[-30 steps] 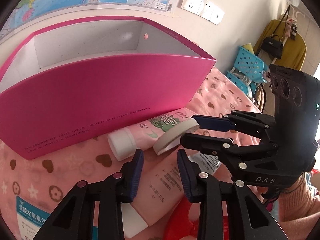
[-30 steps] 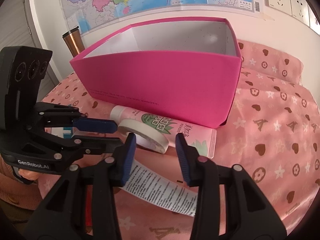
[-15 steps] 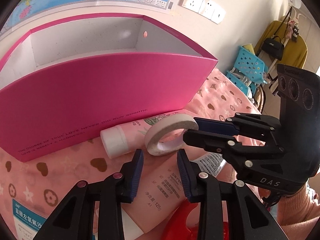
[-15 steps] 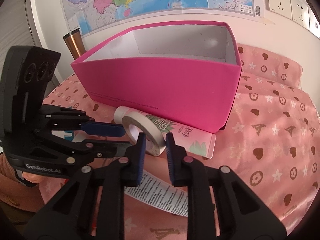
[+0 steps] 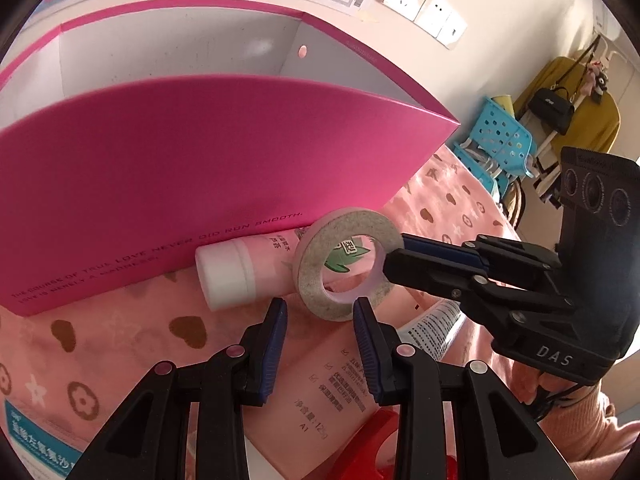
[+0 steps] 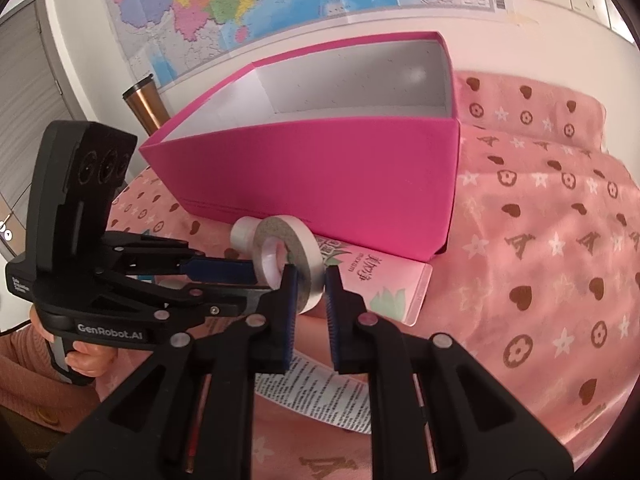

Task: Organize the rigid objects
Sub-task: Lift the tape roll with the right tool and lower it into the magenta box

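Note:
A white tape roll (image 5: 316,268) hangs on edge above the cloth, also in the right wrist view (image 6: 304,256). My right gripper (image 6: 311,284) is shut on its rim; it shows from the side in the left wrist view (image 5: 396,258). My left gripper (image 5: 320,312) is open and empty just below the roll, seen from the side in the right wrist view (image 6: 224,276). A pink tube with a white cap (image 5: 228,272) lies against the front wall of the open pink box (image 5: 200,160), which also shows in the right wrist view (image 6: 340,176).
A second pink tube (image 5: 324,384) and a printed leaflet (image 6: 320,388) lie on the pink patterned cloth (image 6: 540,280). A red object (image 5: 380,444) and a blue packet (image 5: 32,440) lie near me. A copper tumbler (image 6: 146,104) stands behind the box. Blue chairs (image 5: 500,144) stand at the right.
My right gripper has shut on the tape roll and lifted it off the tube, tipping it upright. Both grippers have moved closer to the box. The left gripper stays open.

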Motion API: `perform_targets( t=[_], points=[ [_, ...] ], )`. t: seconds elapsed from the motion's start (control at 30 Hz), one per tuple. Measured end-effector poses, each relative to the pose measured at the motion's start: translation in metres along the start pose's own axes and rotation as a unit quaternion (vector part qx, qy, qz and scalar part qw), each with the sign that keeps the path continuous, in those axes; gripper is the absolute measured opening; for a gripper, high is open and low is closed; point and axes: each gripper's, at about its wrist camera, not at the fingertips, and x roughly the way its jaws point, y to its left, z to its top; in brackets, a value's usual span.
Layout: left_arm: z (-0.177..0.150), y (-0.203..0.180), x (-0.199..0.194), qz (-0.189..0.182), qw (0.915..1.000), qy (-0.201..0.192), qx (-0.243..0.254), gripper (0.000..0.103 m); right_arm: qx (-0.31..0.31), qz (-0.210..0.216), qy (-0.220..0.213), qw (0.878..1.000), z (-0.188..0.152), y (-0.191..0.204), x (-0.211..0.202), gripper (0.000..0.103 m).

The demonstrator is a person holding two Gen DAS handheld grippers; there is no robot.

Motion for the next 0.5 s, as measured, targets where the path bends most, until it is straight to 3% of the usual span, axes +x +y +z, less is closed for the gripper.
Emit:
perform_targets(
  t=[0.1, 0.2, 0.4, 0.5],
  points=[
    [0.001, 0.000, 0.001, -0.003, 1.0000, 0.002, -0.003, 0.034, 0.002, -0.013, 0.007, 1.000, 0.000, 0.000, 0.005, 0.018],
    [0.000, -0.001, 0.002, -0.002, 1.0000, 0.002, -0.005, 0.034, -0.002, -0.015, 0.008, 1.000, 0.001, 0.004, 0.010, 0.029],
    [0.001, -0.003, 0.002, -0.001, 1.0000, 0.000, -0.001, 0.029, -0.006, -0.023, 0.008, 1.000, 0.005, 0.005, 0.015, 0.028],
    [0.000, -0.006, 0.000, 0.008, 0.9999, -0.004, 0.005, 0.028, -0.009, -0.030, 0.010, 0.999, 0.005, 0.006, 0.015, 0.022]
  ],
)
